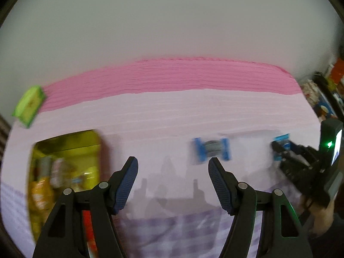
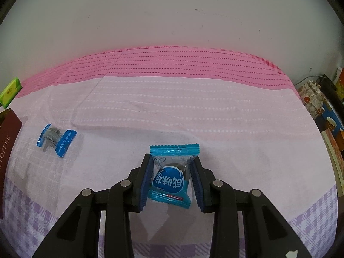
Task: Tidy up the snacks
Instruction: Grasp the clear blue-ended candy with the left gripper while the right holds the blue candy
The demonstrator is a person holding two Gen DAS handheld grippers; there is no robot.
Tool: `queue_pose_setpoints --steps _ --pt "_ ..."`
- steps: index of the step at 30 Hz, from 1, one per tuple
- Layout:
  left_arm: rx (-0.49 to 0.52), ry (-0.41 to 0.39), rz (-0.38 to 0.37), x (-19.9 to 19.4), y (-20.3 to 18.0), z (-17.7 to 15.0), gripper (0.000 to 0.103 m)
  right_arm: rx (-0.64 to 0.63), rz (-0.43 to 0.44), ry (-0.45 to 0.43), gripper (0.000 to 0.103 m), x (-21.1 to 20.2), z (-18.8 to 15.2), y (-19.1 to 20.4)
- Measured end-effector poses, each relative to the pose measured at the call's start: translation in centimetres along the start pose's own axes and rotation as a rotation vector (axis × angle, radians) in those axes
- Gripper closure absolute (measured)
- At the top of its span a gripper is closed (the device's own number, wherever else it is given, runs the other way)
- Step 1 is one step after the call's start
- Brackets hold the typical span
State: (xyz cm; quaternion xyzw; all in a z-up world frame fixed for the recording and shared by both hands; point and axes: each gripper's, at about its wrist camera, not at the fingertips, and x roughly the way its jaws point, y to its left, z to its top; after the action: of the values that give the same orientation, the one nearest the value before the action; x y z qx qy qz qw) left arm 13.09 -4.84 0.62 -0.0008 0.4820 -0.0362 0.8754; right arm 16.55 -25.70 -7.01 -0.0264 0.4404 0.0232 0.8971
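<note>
Between the blue pads of the right gripper (image 2: 171, 177) a light-blue candy packet (image 2: 172, 172) with white lettering is clamped by its sides, its crimped top edge standing beyond the fingertips and its lower crimp resting on the counter (image 2: 247, 129), which is covered by a pale pink cloth with a deeper pink band at the far edge and a lilac check nearer the cameras. To the left of this packet, well apart from it, a second candy (image 2: 56, 140) in a clear wrapper with dark-blue crimped ends is seen lying flat on the cloth. From the left wrist view, which is blurred, the same candy (image 1: 211, 149) is seen just beyond the tip of the right-hand finger of the left gripper (image 1: 173, 164), whose jaws are held wide apart with nothing between them. A yellow tin (image 1: 66, 172) holding assorted wrapped snacks is seen at the left, beside that gripper. A small green box (image 1: 29, 106) lies at the far left edge of the cloth, and a brown box (image 2: 7, 137) marked TOFFEE is cut off by the right wrist view's left border.
</note>
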Motion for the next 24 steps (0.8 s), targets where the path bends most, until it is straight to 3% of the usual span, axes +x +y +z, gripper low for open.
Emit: queue_pose_setpoints --steps 4,16,20,24 --pt "0.008 0.004 -0.033 2.6 -2.2 1.0 0.035 0.011 0.013 0.001 0.070 0.0 0.0 -0.2" --pt "0.004 0.085 -0.020 9.4 -4.5 2.4 0.035 0.011 0.017 0.001 0.069 0.0 0.0 -0.3" --pt "-0.008 0.103 -0.035 10.0 -4.4 2.0 0.047 0.011 0.017 0.001 0.069 0.0 0.0 -0.3" --pt "0.010 0.081 -0.023 9.6 -4.3 1.4 0.053 0.011 0.017 0.001 0.069 0.0 0.0 -0.3"
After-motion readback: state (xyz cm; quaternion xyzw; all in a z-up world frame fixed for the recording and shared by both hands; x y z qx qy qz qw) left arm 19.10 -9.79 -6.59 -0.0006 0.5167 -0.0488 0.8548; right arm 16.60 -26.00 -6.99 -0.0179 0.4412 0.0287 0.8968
